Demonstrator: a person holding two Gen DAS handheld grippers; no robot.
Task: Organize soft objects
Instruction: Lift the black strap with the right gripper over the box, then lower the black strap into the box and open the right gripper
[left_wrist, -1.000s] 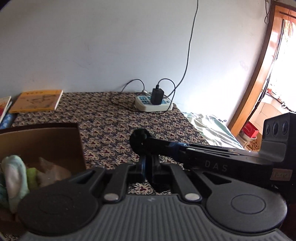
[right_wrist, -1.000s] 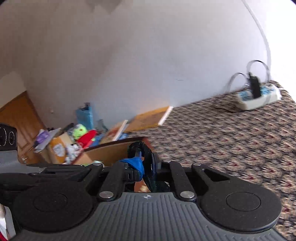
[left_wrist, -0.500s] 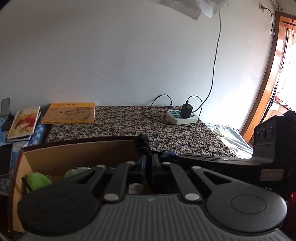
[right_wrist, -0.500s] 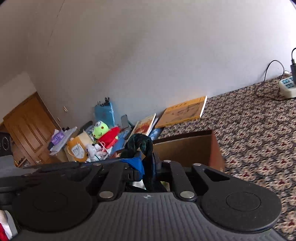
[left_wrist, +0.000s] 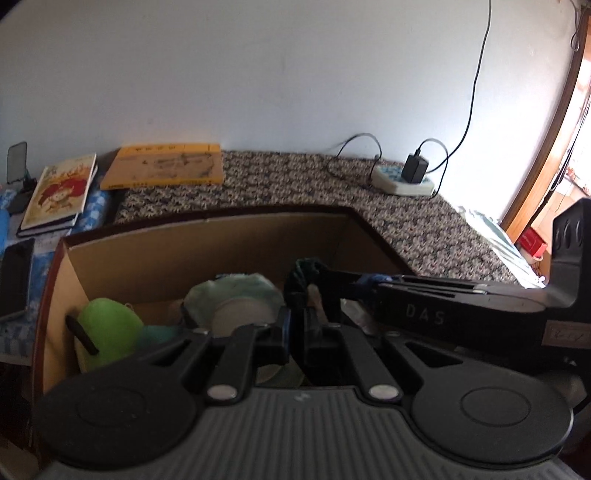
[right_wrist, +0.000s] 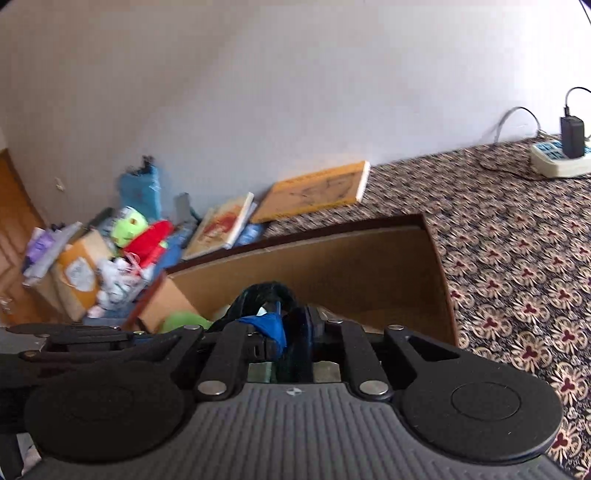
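Two grippers meet over the open cardboard box (left_wrist: 207, 254): the left gripper (left_wrist: 295, 328) has its jaws drawn together with nothing seen between them, and the right gripper (right_wrist: 291, 328) pinches a dark blue-black cloth (right_wrist: 264, 295) just above the box. Only the left view shows the box contents, a green plush (left_wrist: 109, 328) at 9 o'clock and a pale soft bundle (left_wrist: 236, 299) beside it. Only the right view shows the toy pile (right_wrist: 129, 236) at 10 o'clock, while the yellow book (right_wrist: 317, 192) and power strip (right_wrist: 557, 162) lie beyond on the patterned cover (right_wrist: 517, 251).

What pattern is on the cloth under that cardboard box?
The tablecloth has a dark ground with repeating cream-and-maroon floral motifs, clearest in the right wrist view.
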